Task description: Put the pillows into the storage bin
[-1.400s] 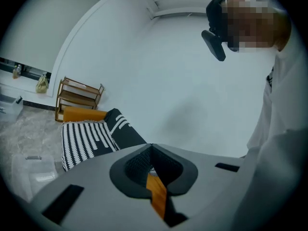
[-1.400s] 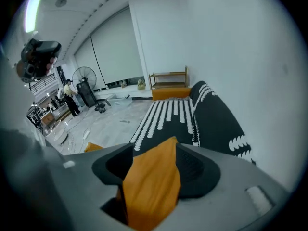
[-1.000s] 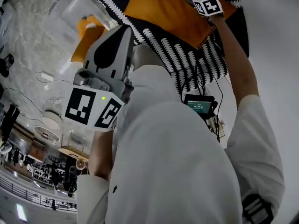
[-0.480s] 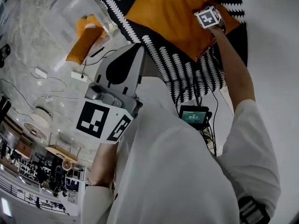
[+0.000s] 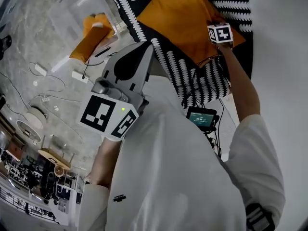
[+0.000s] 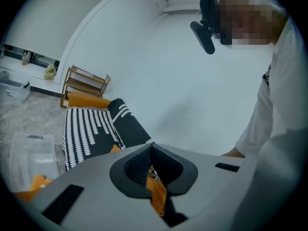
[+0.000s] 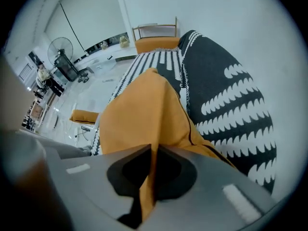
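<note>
On the black-and-white couch (image 5: 192,76) lies the orange pillow (image 5: 183,18) — your right gripper (image 7: 153,150) has shifted along its edge, and the jaws have just closed, pinching the fabric. Your left gripper (image 6: 151,148) hangs clenched — holding nothing.

Large studio-like hall, living-room corner: marble-look floor (image 5: 29,47), plain white wall (image 6: 159,71), patterned sofa (image 7: 231,95) with orange pillow (image 7: 139,114), wooden rack (image 6: 85,81), pedestal fan (image 7: 61,52), power strip (image 5: 77,75) trailing cables on floor.
</note>
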Motion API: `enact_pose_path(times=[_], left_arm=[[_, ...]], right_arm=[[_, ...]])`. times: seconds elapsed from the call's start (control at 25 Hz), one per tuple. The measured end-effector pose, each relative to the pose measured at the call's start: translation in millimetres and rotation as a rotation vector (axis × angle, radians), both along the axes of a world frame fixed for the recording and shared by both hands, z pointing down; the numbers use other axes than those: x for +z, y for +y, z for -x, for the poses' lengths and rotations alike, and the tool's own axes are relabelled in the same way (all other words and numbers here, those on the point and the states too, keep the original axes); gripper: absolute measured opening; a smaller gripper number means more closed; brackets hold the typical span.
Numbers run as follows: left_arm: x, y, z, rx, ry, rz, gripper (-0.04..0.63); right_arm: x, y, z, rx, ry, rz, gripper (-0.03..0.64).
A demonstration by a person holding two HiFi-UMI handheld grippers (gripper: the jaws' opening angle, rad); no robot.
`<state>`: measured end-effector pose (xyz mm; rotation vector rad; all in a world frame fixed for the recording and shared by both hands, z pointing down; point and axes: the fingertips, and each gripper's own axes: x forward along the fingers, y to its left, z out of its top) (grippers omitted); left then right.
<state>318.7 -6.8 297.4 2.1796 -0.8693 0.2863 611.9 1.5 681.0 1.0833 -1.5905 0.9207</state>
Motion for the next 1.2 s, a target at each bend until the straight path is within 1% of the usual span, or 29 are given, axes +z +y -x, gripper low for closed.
enact_pose_path(times=[0.12, 0.28, 0.36, 0.48, 0.56, 0.68, 0.8, 0.88, 0.96, 1.2], left_arm=[[-6.3, 2.5, 12.1, -0.008, 0.007, -0.014, 0.008], [-15.8, 2.0, 33.5, -0.028, 0.021, -0.023, 0.008], [-20.1, 3.2, 44.8, -0.044, 0.029, -0.026, 0.008], [-38.5, 8.7, 60.8, -0.061, 0.046, -0.036, 0.008], [-45.1, 14.6, 80.9, -0.073, 0.057, -0.043, 0.008], [-40.3, 29.0, 122.3, -0.095, 0.064, -0.047, 0.008], [-47.7, 34.3, 134.4, -0.127, 0.071, -0.053, 0.008], [-51.1, 39.7, 145.2, -0.159, 0.072, -0.057, 0.008], [-50.2, 48.1, 163.5, -0.190, 0.069, -0.063, 0.008], [-40.8, 67.7, 241.1, -0.293, 0.066, -0.070, 0.008]], right_arm=[[-17.6, 5.0, 18.5, 0.009, -0.037, -0.034, 0.015], [-54.2, -3.6, 55.0, 0.006, -0.135, -0.106, 0.015], [-74.3, -8.5, 73.7, -0.025, -0.155, -0.136, 0.015], [-108.7, -13.7, 99.1, -0.089, -0.155, -0.163, 0.015], [-122.4, -18.3, 125.0, -0.123, -0.154, -0.180, 0.015], [-128.3, -20.5, 176.7, -0.149, -0.166, -0.207, 0.015], [-149.0, -35.4, 196.1, -0.162, -0.184, -0.238, 0.015], [-160.1, -45.4, 214.3, -0.180, -0.207, -0.255, 0.015], [-164.0, -50.2, 241.6, -0.194, -0.242, -0.269, 0.015], [-159.3, -54.7, 337.6, -0.188, -0.325, -0.265, 0.015]])
